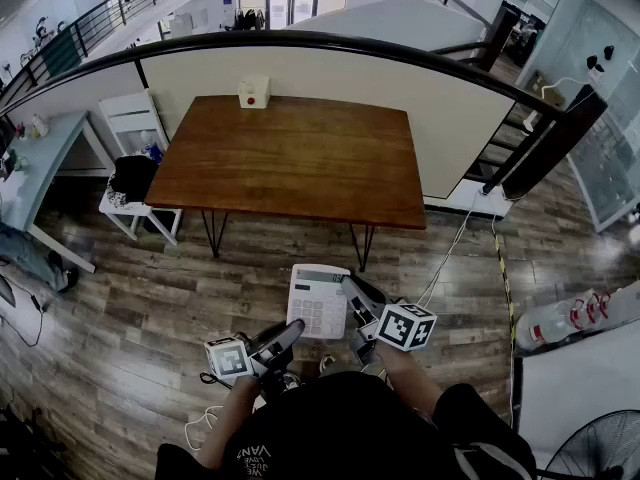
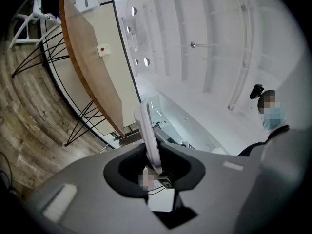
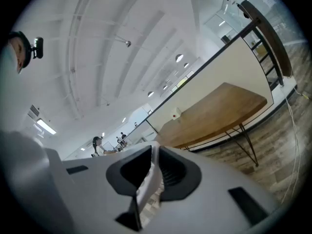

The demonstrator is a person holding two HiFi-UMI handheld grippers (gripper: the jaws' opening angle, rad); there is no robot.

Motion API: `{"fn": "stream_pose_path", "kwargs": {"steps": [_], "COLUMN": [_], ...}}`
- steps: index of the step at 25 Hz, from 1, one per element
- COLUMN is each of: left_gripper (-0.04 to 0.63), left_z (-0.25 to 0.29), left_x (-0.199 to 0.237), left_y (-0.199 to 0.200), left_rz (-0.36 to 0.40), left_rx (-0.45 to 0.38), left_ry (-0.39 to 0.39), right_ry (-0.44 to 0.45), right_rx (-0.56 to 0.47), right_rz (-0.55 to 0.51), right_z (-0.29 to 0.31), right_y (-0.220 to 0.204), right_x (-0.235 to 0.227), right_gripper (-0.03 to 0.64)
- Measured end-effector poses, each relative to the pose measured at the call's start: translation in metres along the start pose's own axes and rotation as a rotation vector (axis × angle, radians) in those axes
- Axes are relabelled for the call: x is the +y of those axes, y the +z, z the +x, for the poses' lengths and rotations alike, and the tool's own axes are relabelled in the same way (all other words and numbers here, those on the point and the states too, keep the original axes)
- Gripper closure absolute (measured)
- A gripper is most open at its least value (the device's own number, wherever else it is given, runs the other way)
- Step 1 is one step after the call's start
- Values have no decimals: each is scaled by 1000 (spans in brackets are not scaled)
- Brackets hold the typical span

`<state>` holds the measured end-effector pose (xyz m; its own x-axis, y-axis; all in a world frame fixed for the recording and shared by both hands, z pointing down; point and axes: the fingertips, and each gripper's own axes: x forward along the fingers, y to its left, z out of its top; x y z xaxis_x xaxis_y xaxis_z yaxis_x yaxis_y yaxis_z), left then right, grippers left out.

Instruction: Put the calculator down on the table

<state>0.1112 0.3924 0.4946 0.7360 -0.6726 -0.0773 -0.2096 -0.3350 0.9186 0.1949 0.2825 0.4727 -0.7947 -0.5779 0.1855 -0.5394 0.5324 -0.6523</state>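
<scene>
A white calculator hangs in the air over the wood floor, short of the brown wooden table. My left gripper is shut on its near left corner. My right gripper is shut on its right edge. In the left gripper view the calculator stands edge-on between the dark pads of the left gripper. In the right gripper view a thin white calculator edge sits clamped in the right gripper, with the table ahead.
A small white box with a red button sits at the table's far edge. A curved black railing runs behind the table. To the left are a white chair and a pale desk. A cable trails on the floor; a fan stands lower right.
</scene>
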Motion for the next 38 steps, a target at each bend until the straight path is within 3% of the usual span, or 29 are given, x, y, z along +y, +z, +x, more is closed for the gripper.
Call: {"fn": "stream_pose_path", "kwargs": {"steps": [7, 14, 23, 29, 38], "left_gripper": [509, 512, 512, 514, 514], "left_z": [31, 63, 79, 93, 94], "left_x": [2, 6, 42, 62, 100], "left_y": [-1, -2, 9, 42, 129], "left_rz": [10, 8, 1, -35, -29], "left_rx": [-13, -49, -89, -72, 44], "left_ry": [29, 51, 108, 67, 55], "right_ry": [21, 104, 79, 43, -57], "right_rx": [21, 40, 80, 57, 9], "right_rz": [-10, -10, 3, 16, 39], "right_z": [-4, 1, 24, 56, 130], "right_y": [21, 40, 46, 62, 86], "right_x": [-22, -44, -72, -86, -94], "right_gripper": [558, 557, 557, 557, 557]}}
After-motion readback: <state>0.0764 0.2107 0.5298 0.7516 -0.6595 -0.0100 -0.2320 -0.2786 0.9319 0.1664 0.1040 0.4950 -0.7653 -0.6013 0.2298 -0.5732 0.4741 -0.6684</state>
